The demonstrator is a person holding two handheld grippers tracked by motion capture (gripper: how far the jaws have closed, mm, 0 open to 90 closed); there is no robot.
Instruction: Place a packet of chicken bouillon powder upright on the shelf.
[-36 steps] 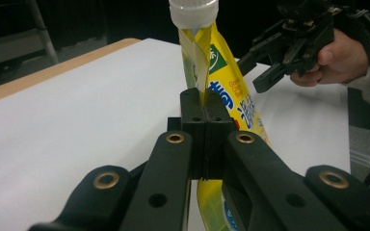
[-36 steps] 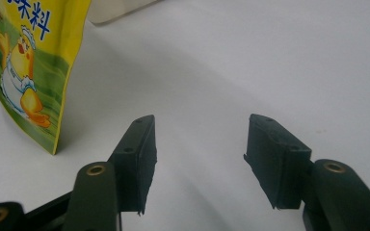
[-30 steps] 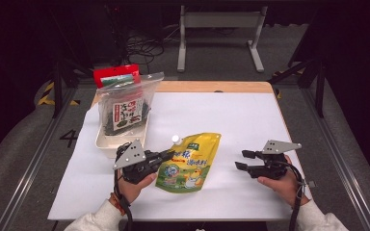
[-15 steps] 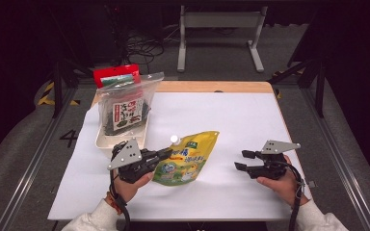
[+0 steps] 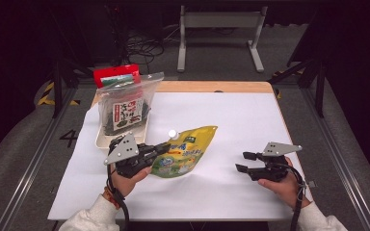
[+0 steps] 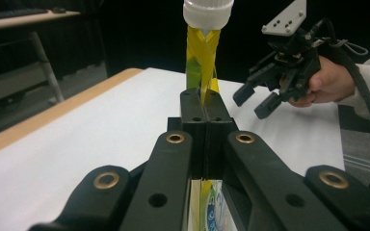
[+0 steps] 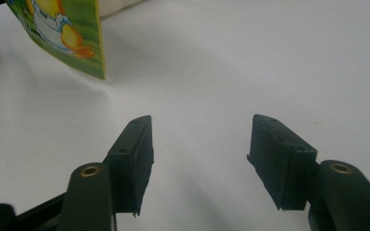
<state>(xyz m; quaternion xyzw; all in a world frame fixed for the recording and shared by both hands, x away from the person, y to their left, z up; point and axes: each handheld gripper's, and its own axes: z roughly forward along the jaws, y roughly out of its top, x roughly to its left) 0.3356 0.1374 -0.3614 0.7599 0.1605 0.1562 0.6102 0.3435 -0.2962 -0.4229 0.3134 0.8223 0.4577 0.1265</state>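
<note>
At far left a white tray (image 5: 107, 139) holds a seaweed bag (image 5: 124, 107) upright. Beside it, the left gripper (image 5: 160, 147) has its fingers clamped on the yellow spouted pouch (image 5: 189, 147) below its white cap (image 5: 172, 133), probably to lift it. The right gripper (image 5: 243, 162) hovers over the white surface (image 5: 231, 115), fingers apart and empty, likely ready to assist

Pouch (image 5: 185, 151) lies mid-table (image 5: 250, 125), cap (image 5: 172, 133) toward the far side. Left gripper (image 5: 161, 147) at its left edge; right gripper (image 5: 244, 162) well apart to its right. Tray (image 5: 101, 141) behind-left, bag (image 5: 124, 107) standing in it (probably leaning).
</note>
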